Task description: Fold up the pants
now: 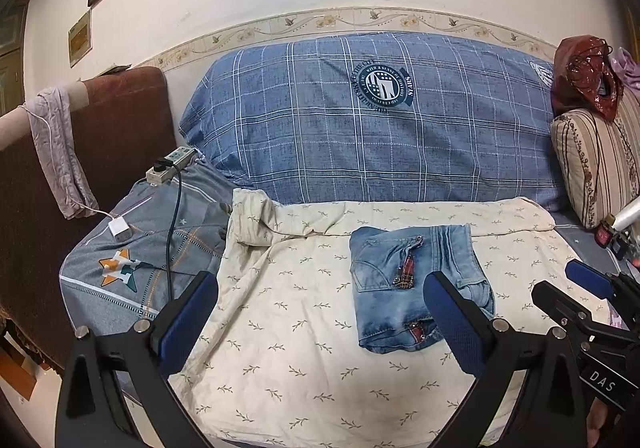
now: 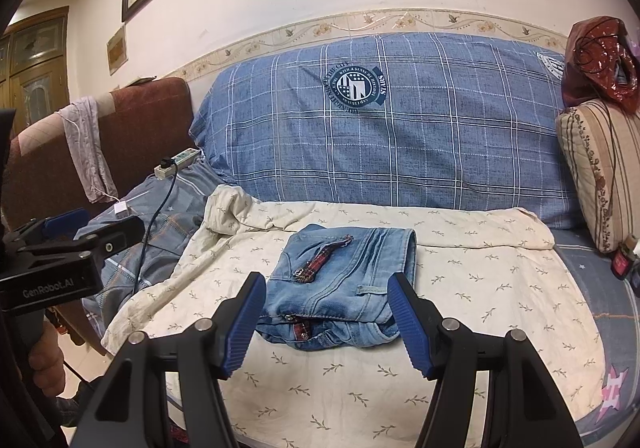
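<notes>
Blue checked cushion (image 2: 384, 120) runs along the wall behind the bed. In front of it a cream leaf-print sheet (image 2: 460, 312) covers the mattress; its left edge is rumpled, its far edge bunched against the cushion. Broad bare sheet lies on all sides of the jeans. Jeans (image 2: 340, 284) sit folded into a compact stack near the middle of the sheet — hem edges toward the cushion, waistband and pocket toward the cameras. Left gripper (image 1: 320, 312) has its jaws spread wide, holding nothing, above the sheet left of the jeans. Right gripper (image 2: 326, 324) — likewise spread, empty, framing the stack's near edge. Power strip (image 1: 170, 164) lies at far left, well apart.
</notes>
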### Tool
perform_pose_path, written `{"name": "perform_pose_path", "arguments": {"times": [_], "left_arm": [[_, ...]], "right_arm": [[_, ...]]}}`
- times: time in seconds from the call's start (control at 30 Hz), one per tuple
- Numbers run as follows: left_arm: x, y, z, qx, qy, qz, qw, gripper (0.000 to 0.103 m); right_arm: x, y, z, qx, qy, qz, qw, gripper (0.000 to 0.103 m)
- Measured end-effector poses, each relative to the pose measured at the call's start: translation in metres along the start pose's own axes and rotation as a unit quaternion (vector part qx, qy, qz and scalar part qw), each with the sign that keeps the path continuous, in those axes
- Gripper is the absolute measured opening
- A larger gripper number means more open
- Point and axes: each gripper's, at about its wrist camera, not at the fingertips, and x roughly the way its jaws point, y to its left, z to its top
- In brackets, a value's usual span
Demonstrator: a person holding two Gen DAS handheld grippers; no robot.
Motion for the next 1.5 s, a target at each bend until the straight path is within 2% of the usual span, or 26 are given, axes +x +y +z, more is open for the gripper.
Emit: {"name": "perform_pose_path", "arguments": {"times": [0.77, 1.5], "left_arm": [[-0.006, -0.007, 0.006, 0.01, -0.01, -0.01, 0.9999, 0.102], [0.012, 0.001, 0.01, 0.014, -0.01, -0.028, 0.9995, 0.102]], "right_arm": [[0.005, -0.002, 0.002, 0.004, 0.0, -0.001, 1.0, 0.067], [0.028, 0.005, 0.013, -0.005, 0.01, -0.005, 1.0, 0.067]]}}
